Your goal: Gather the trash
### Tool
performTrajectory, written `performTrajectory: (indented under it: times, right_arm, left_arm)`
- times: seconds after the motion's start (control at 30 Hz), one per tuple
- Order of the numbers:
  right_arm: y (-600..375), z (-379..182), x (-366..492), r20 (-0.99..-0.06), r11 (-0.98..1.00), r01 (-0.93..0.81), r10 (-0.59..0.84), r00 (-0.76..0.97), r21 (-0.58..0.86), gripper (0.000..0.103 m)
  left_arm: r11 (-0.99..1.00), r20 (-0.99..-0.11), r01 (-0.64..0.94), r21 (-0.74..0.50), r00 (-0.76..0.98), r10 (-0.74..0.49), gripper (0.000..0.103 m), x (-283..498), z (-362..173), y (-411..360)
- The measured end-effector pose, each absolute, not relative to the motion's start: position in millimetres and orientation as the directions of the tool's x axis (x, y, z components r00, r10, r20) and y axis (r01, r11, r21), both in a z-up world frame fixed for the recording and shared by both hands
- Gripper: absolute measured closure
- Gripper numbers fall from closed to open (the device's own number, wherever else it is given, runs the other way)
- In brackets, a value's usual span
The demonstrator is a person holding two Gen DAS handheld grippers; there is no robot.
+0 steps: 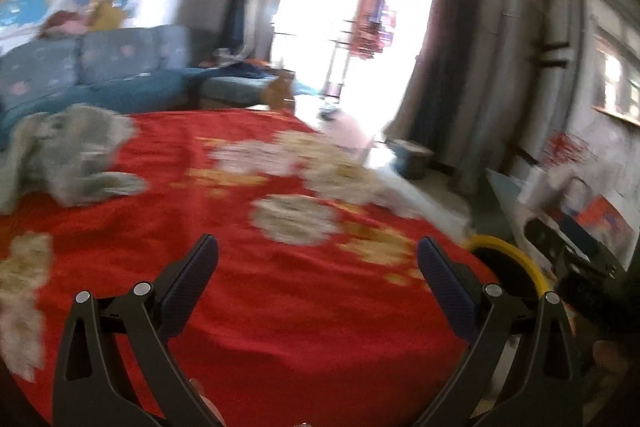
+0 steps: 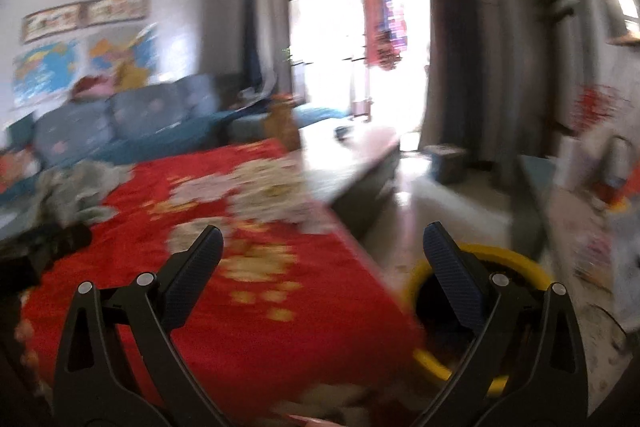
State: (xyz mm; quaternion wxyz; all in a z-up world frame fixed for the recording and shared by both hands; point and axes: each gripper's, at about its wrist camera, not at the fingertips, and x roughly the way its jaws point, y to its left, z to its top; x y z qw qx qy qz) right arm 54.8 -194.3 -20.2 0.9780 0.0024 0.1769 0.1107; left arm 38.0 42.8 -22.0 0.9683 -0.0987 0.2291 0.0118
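Your left wrist view looks low across the red cloth (image 1: 260, 307) toward the bright doorway (image 1: 360, 27) at 12 o'clock — your right wrist view faces likewise, sharing the yellow-rimmed bin (image 2: 520, 259) at 4 o'clock.

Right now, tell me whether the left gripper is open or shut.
Open: the left gripper has its jaws wide apart, with only red cloth between.

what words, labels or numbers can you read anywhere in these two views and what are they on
No text is legible in either view; both are motion-blurred.
Wall maps: any lettering is blurred past reading.
Framed pictures above them: too blurred to tell.
Red hanging decoration in the doorway: too blurred to tell.
Yellow-rimmed bin: no label visible.
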Motion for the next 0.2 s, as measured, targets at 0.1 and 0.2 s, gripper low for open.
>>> performTrajectory:
  times: [0.1,0.2]
  right_arm:
    - [-121.6,-17.0,75.0,-0.408,0.921,-0.388,0.372,0.834,0.046,0.011]
    - [-11.5,-24.0,95.1,-0.524,0.809,-0.576,0.542,0.657,0.115,0.011]
  left_arm:
    - [0.943,-0.488,-0.283,-0.174,0.857,0.167,0.006,33.4,-20.9,129.1]
    - [0.854,-0.592,-0.513,-0.089,0.717,0.369,0.006,26.0,-38.2,233.2]
